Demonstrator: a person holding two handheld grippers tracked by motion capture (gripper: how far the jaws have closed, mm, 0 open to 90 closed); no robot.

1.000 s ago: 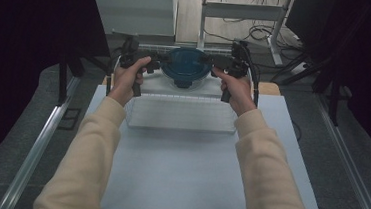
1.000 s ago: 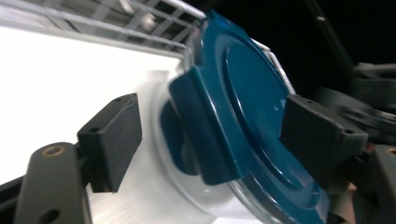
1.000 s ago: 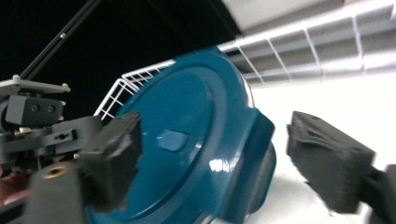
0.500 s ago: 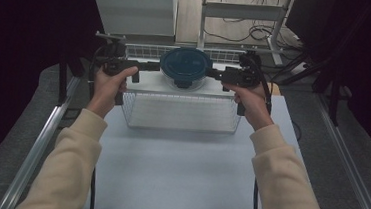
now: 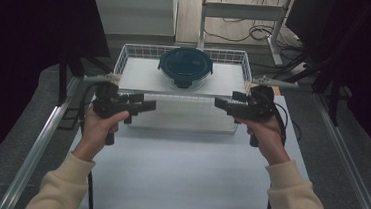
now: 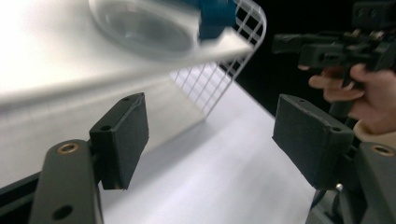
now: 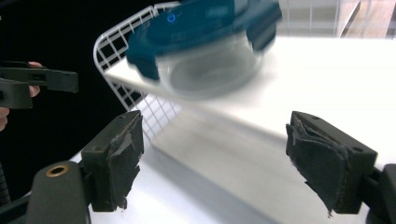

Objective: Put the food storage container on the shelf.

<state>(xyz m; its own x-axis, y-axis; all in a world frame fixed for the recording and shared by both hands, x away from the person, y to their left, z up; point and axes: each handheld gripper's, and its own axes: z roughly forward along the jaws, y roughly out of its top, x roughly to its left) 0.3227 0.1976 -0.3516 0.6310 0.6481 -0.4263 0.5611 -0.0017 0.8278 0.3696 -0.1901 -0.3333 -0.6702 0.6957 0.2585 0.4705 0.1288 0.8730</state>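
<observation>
We look down on a pale bench (image 5: 182,179) with metal rails (image 5: 37,148) running along its left and right sides. Around it lies grey carpeted floor (image 5: 16,121). Dark curtains (image 5: 24,21) close in at both sides, leaving the far corners in shadow. Beyond the bench's far edge we see a light wall panel (image 5: 131,7), a wooden floor strip (image 5: 230,18), the legs of a metal stand (image 5: 203,15), and loose cables (image 5: 259,32) trailing across it.

Lidded container (image 5: 185,68) in basket (image 5: 127,54) (white wire)
</observation>
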